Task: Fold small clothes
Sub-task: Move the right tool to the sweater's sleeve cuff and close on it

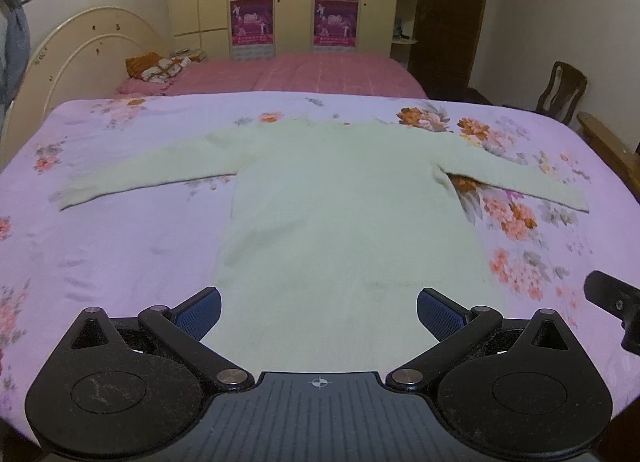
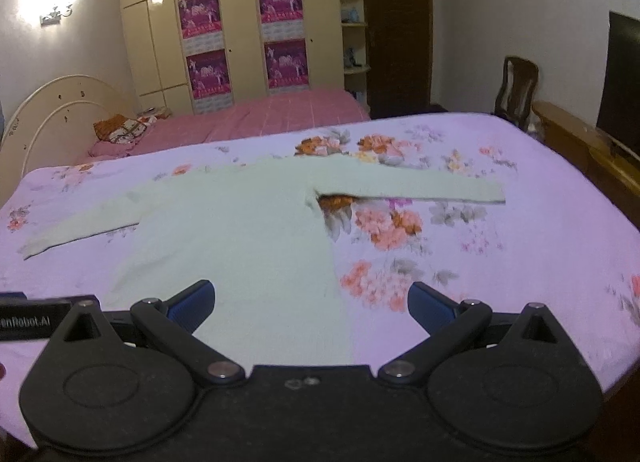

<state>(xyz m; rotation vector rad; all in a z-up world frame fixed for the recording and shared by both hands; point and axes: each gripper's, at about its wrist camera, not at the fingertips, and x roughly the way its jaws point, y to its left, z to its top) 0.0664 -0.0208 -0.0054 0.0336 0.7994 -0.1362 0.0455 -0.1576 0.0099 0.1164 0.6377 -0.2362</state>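
With both the left gripper [image 1: 319,312] and right gripper [image 2: 312,304] gaping wide above the hem, the flat pale-green sweater [image 1: 344,197] risked bunching if one pinched too shallow

- Sweater [image 1: 344,201]: pale green, long-sleeved knit, unfolded.
- Pose: lies flat, hem nearest the cameras, neckline farthest.
- Sleeves: both spread outward to either side, angled slightly toward the hem.
- Location: centre of the floral lilac bedsheet [image 1: 120,254].

Sweater [image 1: 340,197] lies on bedspread [image 1: 120,246], bed [image 1: 280,73] behind
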